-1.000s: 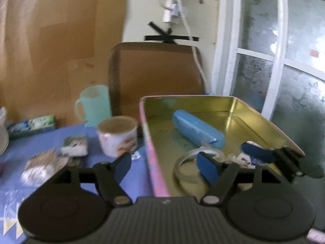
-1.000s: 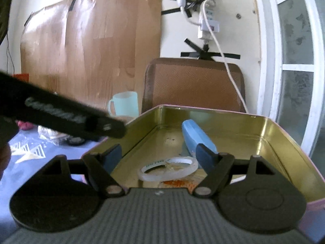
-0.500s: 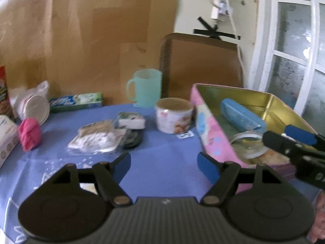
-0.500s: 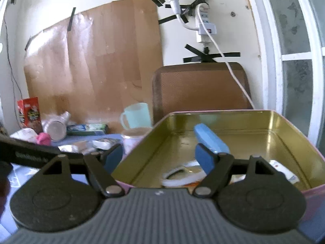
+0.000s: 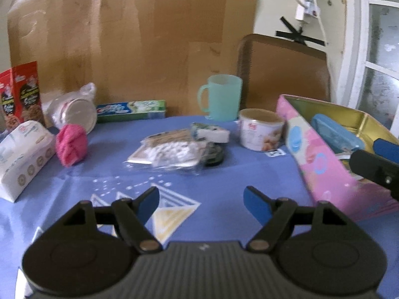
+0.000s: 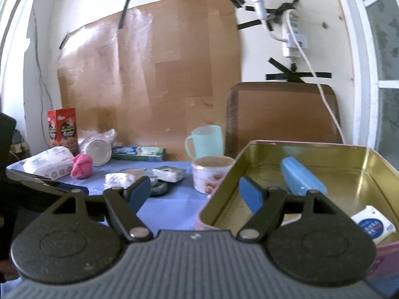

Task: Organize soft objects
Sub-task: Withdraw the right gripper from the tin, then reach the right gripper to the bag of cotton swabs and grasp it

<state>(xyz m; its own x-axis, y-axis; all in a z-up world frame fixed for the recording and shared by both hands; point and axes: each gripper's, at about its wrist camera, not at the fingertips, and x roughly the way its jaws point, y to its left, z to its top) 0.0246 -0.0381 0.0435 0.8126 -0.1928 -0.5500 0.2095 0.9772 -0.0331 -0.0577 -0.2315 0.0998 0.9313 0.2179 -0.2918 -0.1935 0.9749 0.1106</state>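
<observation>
While spread wide and gripping nothing, left tool [image 5: 201, 198] poised above blue patterned cloth surface [image 5: 249, 172]. Left of glossy pink tin [image 5: 321, 164]: crumpled pink cloth [image 5: 71, 144], soft white tissue pack [image 5: 23, 154], clear bag of cotton swabs [image 5: 172, 149]. Taped cardboard wall behind. Right tool [image 6: 194, 190] likewise open, straddling tin's near rim.

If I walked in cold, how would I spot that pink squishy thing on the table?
Start at the blue tablecloth and go to its left end, where a white tissue pack lies. The pink cloth bundle sits just right of it, the only bright pink, crumpled lump among boxes and cups.
</observation>
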